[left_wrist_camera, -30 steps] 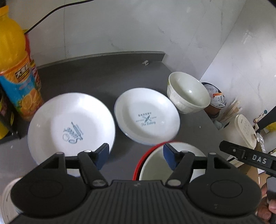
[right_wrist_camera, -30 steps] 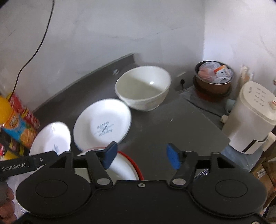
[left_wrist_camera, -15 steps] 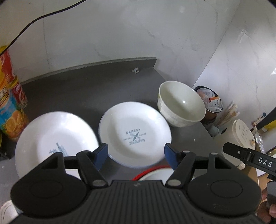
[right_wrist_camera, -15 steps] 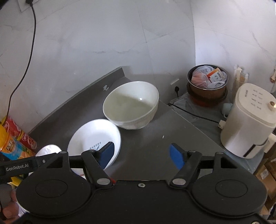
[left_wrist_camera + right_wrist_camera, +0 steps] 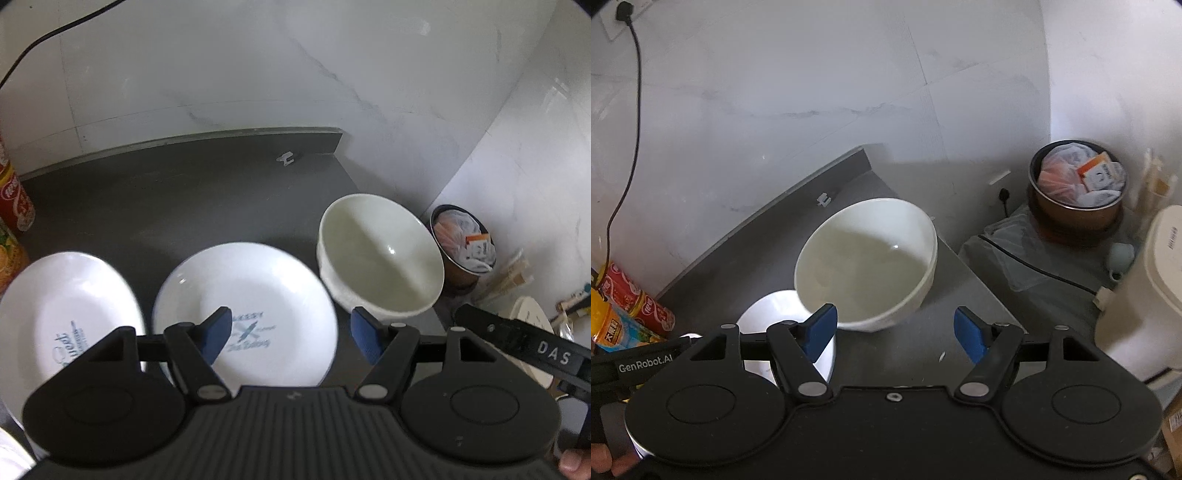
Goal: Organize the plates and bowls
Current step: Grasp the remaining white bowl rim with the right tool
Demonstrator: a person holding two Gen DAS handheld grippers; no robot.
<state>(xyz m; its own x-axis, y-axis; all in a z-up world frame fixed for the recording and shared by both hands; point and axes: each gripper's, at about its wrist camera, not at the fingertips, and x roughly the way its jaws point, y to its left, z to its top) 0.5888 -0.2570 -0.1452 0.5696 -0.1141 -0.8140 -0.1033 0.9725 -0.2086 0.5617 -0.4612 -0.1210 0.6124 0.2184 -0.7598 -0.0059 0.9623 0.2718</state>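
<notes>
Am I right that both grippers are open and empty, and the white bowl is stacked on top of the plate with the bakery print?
Not quite. The white bowl stands on the dark counter beside the bakery plate, not on it; the left wrist view shows this. The rest holds: the left gripper and right gripper are both open and empty.

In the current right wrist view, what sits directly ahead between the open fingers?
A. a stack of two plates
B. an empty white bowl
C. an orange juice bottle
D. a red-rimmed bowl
B: the right gripper is open and empty, and the white bowl stands upright and empty on the grey counter just beyond its fingertips.
</notes>
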